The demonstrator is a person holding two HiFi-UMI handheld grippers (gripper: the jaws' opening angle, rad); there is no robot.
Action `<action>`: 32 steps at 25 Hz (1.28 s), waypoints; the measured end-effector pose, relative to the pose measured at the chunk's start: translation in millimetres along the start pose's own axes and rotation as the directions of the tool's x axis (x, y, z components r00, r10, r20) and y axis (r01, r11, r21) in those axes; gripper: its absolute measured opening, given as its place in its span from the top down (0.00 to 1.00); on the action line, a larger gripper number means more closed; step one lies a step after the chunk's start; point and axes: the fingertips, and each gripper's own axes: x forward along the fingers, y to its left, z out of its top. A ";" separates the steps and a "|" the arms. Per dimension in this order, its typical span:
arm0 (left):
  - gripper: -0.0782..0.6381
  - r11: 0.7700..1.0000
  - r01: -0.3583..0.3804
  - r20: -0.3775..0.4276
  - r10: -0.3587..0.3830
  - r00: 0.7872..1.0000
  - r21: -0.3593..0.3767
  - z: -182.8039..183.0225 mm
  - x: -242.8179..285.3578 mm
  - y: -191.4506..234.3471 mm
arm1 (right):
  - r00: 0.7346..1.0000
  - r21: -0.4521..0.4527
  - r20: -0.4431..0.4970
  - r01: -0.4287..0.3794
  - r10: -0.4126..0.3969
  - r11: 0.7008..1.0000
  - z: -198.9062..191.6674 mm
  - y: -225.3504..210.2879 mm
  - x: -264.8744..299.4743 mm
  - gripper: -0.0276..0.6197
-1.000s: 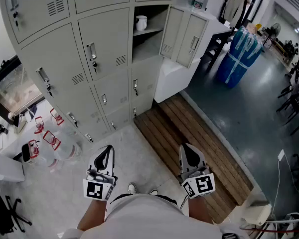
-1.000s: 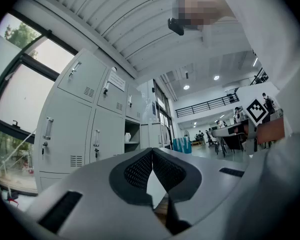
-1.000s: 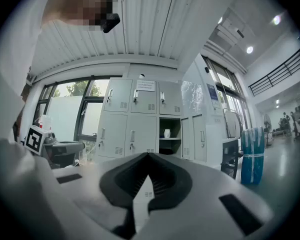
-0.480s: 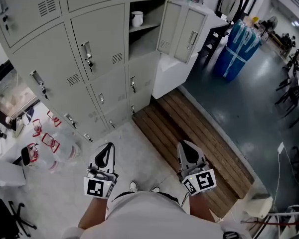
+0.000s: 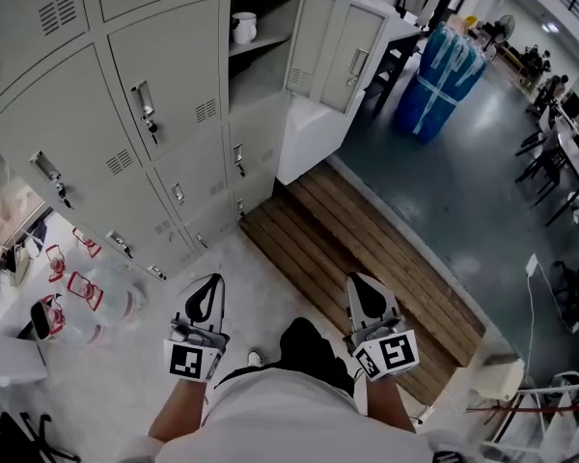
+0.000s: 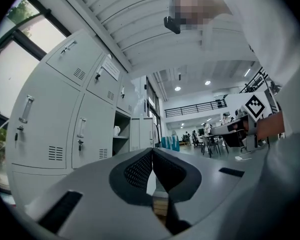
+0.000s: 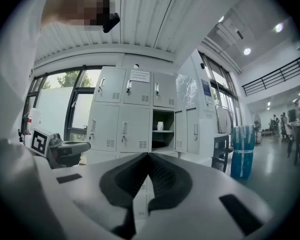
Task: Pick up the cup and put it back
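Your left gripper (image 5: 210, 285) and right gripper (image 5: 360, 285) point forward, both pressed together; well ahead, the white ceramic cup (image 5: 243, 27) stands upright in the open grey metal locker (image 5: 262, 80).

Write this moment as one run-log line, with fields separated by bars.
left gripper: shut, empty | right gripper: shut, empty | cup: on locker shelf, untouched

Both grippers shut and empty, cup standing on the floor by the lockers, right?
No: the cup stands on the shelf in the open locker, not the floor, as the head view shows. The left gripper and right gripper are shut and empty.
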 end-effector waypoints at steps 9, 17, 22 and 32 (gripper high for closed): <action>0.86 0.999 -0.024 -0.058 0.026 0.998 0.040 -15.8 65.2 15.7 | 0.999 0.021 0.008 -0.043 0.043 0.999 -7.5 -53.9 59.6 0.93; 0.86 0.981 -0.178 -0.077 0.184 0.980 0.083 -19.4 185.6 45.8 | 0.982 0.029 0.006 -0.186 0.186 0.982 -15.9 -159.0 168.6 0.93; 0.86 0.959 -0.268 -0.056 0.274 0.960 0.088 12.0 302.5 37.6 | 0.931 0.055 0.013 -0.365 0.364 0.930 6.8 -224.0 238.3 0.93; 0.86 0.900 -0.420 -0.050 0.428 0.903 0.122 92.1 386.9 22.7 | 0.815 0.009 0.077 -0.576 0.574 0.817 103.1 -290.0 308.2 0.93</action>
